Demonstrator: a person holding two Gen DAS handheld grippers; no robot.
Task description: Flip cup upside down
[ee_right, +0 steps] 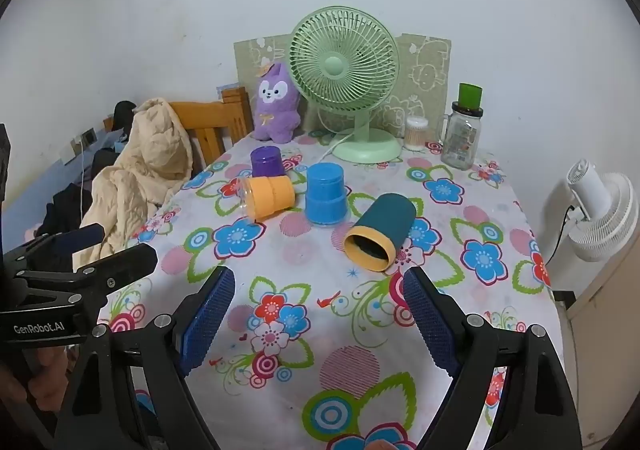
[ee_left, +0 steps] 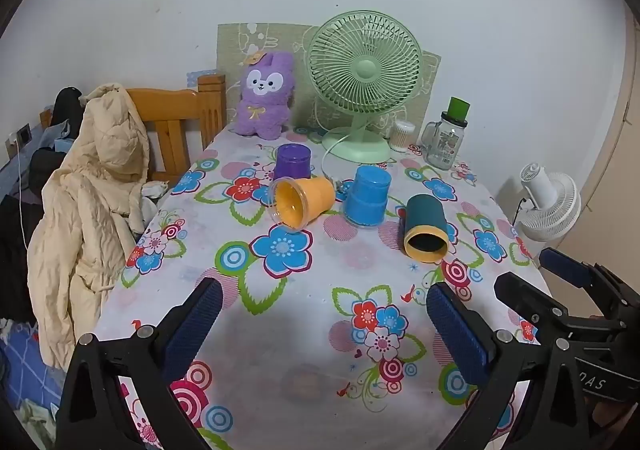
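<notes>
The teal cup (ee_right: 380,232) lies on its side on the floral tablecloth (ee_right: 460,330), yellow-rimmed mouth facing the right gripper (ee_right: 318,308), whose jaws are spread and empty. An orange cup (ee_right: 269,196) also lies tipped; the blue cup (ee_right: 325,194) and purple cup (ee_right: 267,161) already stand inverted. The left gripper (ee_left: 324,314) hovers released. This looks like the approach: next, close around the teal cup's body and turn it mouth-down.
</notes>
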